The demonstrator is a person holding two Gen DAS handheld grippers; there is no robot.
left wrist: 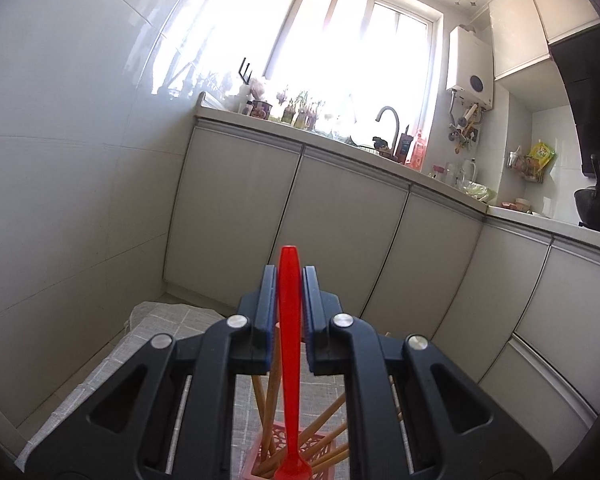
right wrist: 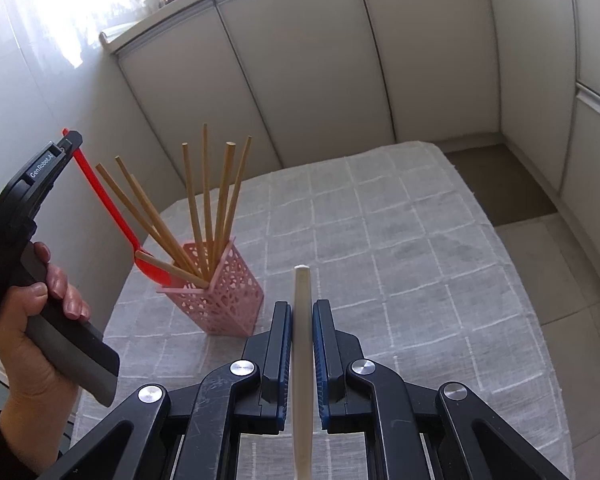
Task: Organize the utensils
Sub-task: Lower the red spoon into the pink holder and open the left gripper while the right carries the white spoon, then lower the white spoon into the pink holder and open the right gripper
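Chopsticks (right wrist: 204,208) of pale wood stand fanned out in a pink perforated holder (right wrist: 224,292), which sits upright on a table under a grey checked cloth (right wrist: 400,248); that holder is the landmark for all else. Just to its left, the left gripper (right wrist: 70,140) is held in a person's hand (right wrist: 40,320), its tongs pinching the handle of a red spoon (right wrist: 108,208). The spoon slants downward, and its bowl hangs at the holder's left rim, beside the lowest-leaning chopstick; whether it touches the rim I cannot tell. Nearer the viewer than the holder and a little to its right, the right gripper (right wrist: 302,312) has its tongs pressed on a slim white utensil handle (right wrist: 302,340), whose tip points past the holder over bare cloth. Grey cabinet doors (right wrist: 308,60) rise behind the holder.
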